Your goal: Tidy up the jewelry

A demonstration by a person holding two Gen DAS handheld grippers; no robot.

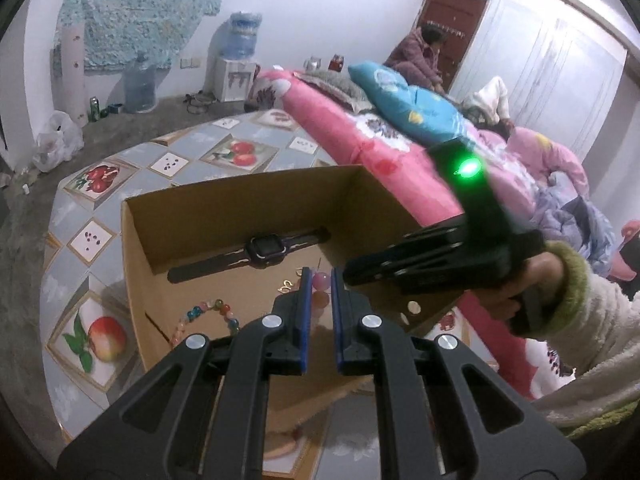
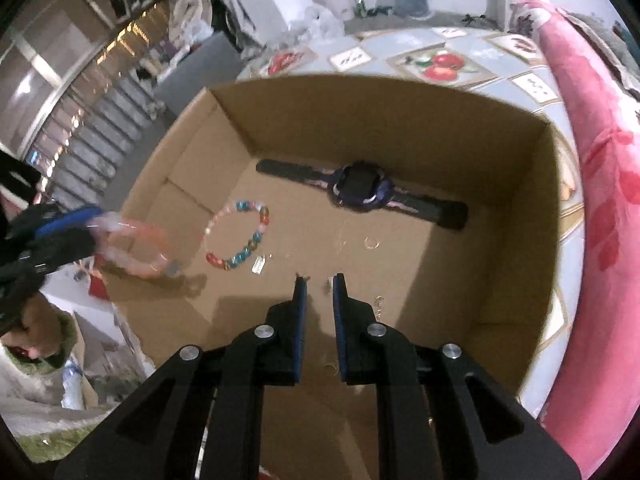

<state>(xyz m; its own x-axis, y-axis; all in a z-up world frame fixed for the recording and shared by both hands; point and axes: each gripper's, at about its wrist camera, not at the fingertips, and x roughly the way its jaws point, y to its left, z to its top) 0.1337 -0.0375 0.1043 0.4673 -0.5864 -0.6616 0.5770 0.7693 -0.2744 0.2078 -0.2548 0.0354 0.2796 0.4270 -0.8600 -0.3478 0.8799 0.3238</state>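
Note:
An open cardboard box (image 1: 240,200) stands on the table. On its floor lie a dark watch (image 2: 360,188), a multicolour bead bracelet (image 2: 236,236), a small silver tag (image 2: 258,266) and a gold ring (image 2: 372,243). My left gripper (image 1: 322,276) is shut on a pink bead bracelet (image 1: 321,285). In the right wrist view the pink bracelet (image 2: 136,248) hangs blurred over the box's left wall. My right gripper (image 2: 319,280) points down into the box with a narrow gap between its jaws. Tiny glints sit at its fingertips; I cannot tell if anything is held.
The table (image 1: 100,184) wears a cloth with fruit pictures. Pink bedding (image 1: 360,136) with a blue pillow (image 1: 416,100) presses against the box's right side. A person (image 1: 420,56) sits at the back by a door. A water dispenser (image 1: 236,64) stands against the far wall.

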